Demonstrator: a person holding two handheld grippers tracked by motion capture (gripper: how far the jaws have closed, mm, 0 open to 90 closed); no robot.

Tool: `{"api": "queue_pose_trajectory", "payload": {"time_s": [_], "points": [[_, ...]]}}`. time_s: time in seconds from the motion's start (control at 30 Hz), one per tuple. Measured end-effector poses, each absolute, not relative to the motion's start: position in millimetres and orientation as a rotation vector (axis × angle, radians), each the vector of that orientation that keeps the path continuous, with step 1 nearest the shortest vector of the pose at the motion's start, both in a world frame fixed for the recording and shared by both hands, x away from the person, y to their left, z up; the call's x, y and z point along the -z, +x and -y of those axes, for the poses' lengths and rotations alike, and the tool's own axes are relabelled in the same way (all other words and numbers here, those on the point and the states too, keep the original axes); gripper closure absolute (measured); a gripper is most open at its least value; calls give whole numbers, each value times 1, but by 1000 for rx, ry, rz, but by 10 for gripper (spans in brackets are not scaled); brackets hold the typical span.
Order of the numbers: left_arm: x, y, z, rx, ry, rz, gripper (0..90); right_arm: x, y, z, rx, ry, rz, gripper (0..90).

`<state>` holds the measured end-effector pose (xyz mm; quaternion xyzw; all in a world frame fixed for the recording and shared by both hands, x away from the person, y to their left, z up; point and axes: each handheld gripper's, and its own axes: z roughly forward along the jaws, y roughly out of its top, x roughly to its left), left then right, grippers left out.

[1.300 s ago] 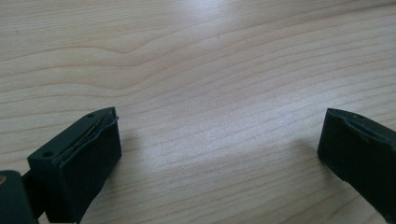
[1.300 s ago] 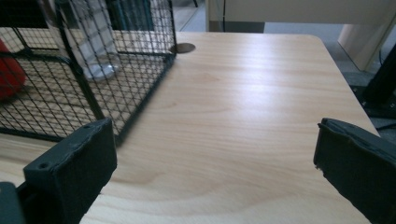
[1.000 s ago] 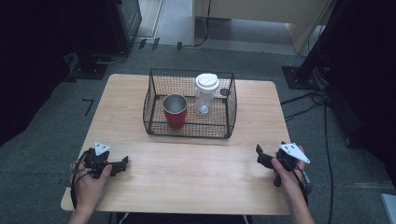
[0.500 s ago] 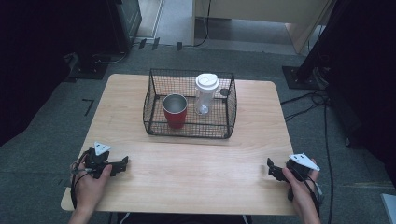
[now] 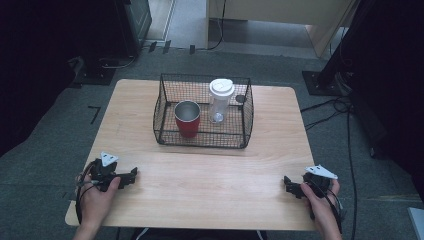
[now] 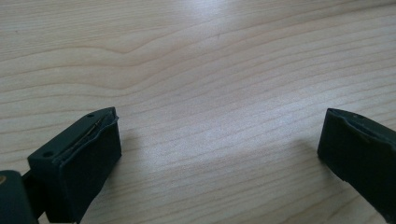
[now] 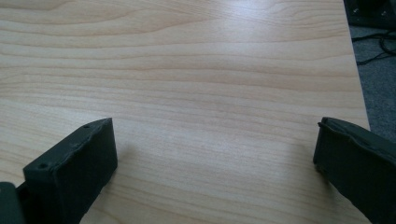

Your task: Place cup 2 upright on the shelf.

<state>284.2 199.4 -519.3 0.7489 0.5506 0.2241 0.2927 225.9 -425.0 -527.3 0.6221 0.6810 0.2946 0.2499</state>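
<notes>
Nothing begun: I hold both grippers at the near table edge.
Left gripper point(image 5: 131, 175) and right gripper point(image 5: 289, 183) jaws spread, empty; red cup point(image 5: 187, 119) and white-lidded tumbler point(image 5: 220, 100) sit in the wire basket point(image 5: 200, 140).

black wire basket point(image 5: 165, 107) sitting upper middle of the frame on the desk point(image 5: 210, 170), red cup with a shiny metal inside point(image 5: 187, 119) standing upright in its left half, clear tumbler with a white lid point(image 5: 220, 100) upright just right of it
</notes>
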Motion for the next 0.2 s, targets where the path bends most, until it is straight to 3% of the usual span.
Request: {"api": "queue_pose_trajectory", "payload": {"time_s": [0.2], "points": [[519, 284, -199, -600, 1991, -1475, 0, 527, 226, 424, -813, 1667, -1885, 0]]}}
